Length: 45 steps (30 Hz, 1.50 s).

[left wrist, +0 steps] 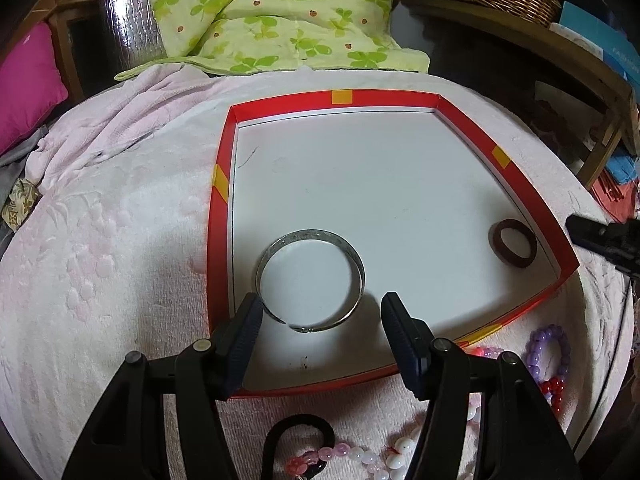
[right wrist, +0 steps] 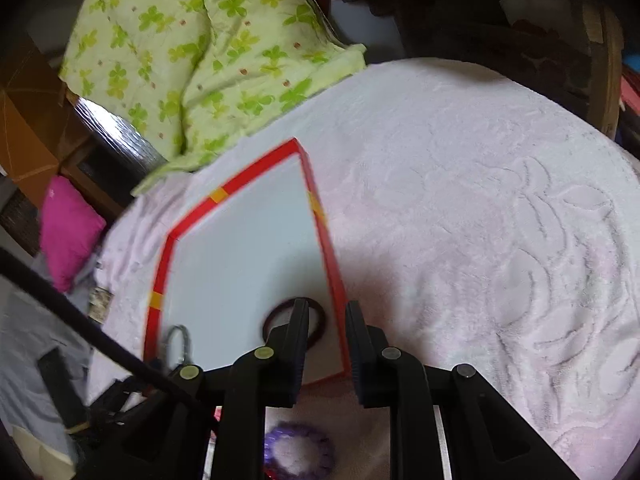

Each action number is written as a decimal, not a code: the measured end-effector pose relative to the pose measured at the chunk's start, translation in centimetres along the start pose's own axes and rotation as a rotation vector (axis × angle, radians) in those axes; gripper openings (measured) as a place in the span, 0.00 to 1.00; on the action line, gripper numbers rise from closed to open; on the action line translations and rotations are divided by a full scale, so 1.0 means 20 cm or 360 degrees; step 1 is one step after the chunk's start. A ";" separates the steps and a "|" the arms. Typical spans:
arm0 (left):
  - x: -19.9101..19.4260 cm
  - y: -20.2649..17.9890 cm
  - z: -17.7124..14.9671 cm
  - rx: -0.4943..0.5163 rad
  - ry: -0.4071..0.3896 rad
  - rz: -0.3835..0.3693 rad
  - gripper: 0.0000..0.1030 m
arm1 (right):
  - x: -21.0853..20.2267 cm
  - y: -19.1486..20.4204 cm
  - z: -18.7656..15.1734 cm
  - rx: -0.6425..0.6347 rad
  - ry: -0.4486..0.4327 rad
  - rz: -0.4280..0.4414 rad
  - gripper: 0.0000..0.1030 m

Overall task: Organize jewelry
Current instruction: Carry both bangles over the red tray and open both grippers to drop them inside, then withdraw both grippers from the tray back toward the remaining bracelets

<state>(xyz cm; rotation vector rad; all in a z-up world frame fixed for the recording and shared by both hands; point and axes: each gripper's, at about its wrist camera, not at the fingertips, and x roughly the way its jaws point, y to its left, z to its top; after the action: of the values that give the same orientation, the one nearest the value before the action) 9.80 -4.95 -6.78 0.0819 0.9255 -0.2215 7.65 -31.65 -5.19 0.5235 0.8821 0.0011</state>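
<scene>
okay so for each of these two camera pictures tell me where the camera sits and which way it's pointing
Left wrist: rides on the left gripper, looking forward and down into the red-rimmed tray; its open fingers flank the silver bangle, and the right gripper's tip pokes in at the right edge.
Right wrist: rides on the right gripper, over the tray's right edge, facing the green quilt; its own fingers show, open, the dark ring partly behind one.
Shared: tray, bangle, dark ring, purple bead bracelet, quilt, pink blanket.
</scene>
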 end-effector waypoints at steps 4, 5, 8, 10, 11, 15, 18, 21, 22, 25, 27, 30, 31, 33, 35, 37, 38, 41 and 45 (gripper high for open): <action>0.00 0.00 0.00 -0.0009 0.0009 -0.0012 0.61 | 0.09 0.01 -0.02 -0.0045 0.0097 -0.0045 0.13; 0.00 0.00 0.00 -0.0012 0.0010 -0.0013 0.61 | 0.10 0.02 -0.02 -0.0081 0.0094 -0.0087 0.11; -0.01 0.00 0.00 -0.0019 0.0014 -0.0018 0.61 | 0.12 0.04 -0.02 -0.0107 0.0073 -0.0121 0.11; -0.02 0.00 0.00 -0.0019 0.0013 -0.0020 0.61 | 0.14 0.03 -0.01 -0.0105 0.0070 -0.0128 0.10; -0.02 0.00 0.00 -0.0018 0.0012 -0.0021 0.61 | 0.14 0.03 -0.02 -0.0103 0.0071 -0.0128 0.10; -0.03 0.00 0.00 -0.0012 0.0003 -0.0016 0.61 | 0.15 0.02 0.00 -0.0094 0.0071 -0.0125 0.10; -0.05 -0.01 0.00 0.0003 -0.0013 -0.0001 0.61 | 0.14 0.01 0.00 -0.0055 0.0082 -0.0093 0.11; -0.09 -0.01 -0.01 0.0023 -0.0045 0.0037 0.61 | 0.13 -0.01 0.00 -0.0012 0.0096 -0.0076 0.14; -0.10 0.00 -0.02 0.0024 -0.0056 0.0044 0.61 | 0.11 -0.01 -0.01 -0.0008 0.0090 -0.0072 0.19; -0.16 0.02 -0.03 0.0009 -0.0092 0.0044 0.61 | 0.06 -0.03 -0.02 0.0004 0.0056 -0.0059 0.23; -0.19 0.03 -0.03 0.0000 -0.0115 0.0048 0.61 | 0.02 -0.04 -0.03 0.0017 0.0037 -0.0044 0.23; -0.25 0.05 -0.05 -0.0013 -0.0149 0.0063 0.61 | -0.04 -0.06 -0.05 0.0039 0.0015 -0.0032 0.23; -0.27 0.06 -0.06 -0.0016 -0.0158 0.0065 0.61 | -0.05 -0.07 -0.06 0.0050 0.0012 -0.0023 0.23; -0.32 0.08 -0.09 -0.0024 -0.0185 0.0077 0.61 | -0.09 -0.08 -0.07 0.0063 0.0002 -0.0010 0.23; -0.36 0.11 -0.12 -0.0033 -0.0204 0.0107 0.61 | -0.12 -0.09 -0.09 0.0064 -0.0010 -0.0016 0.23; -0.40 0.16 -0.16 -0.0075 -0.0211 0.0147 0.61 | -0.14 -0.09 -0.11 0.0064 -0.0021 -0.0023 0.23; -0.42 0.19 -0.18 -0.0105 -0.0208 0.0157 0.61 | -0.15 -0.10 -0.12 0.0069 -0.0029 -0.0024 0.23; -0.47 0.29 -0.26 -0.0196 -0.0198 0.0177 0.61 | -0.18 -0.10 -0.14 0.0084 -0.0032 0.0002 0.23; -0.49 0.37 -0.33 -0.0276 -0.0166 0.0192 0.61 | -0.22 -0.10 -0.19 0.0073 -0.0032 0.0043 0.23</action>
<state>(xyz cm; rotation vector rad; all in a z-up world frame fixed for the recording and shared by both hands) 0.49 4.86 -3.10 -0.0335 0.8298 -0.0327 1.68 -32.63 -4.72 0.5775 0.8573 0.0003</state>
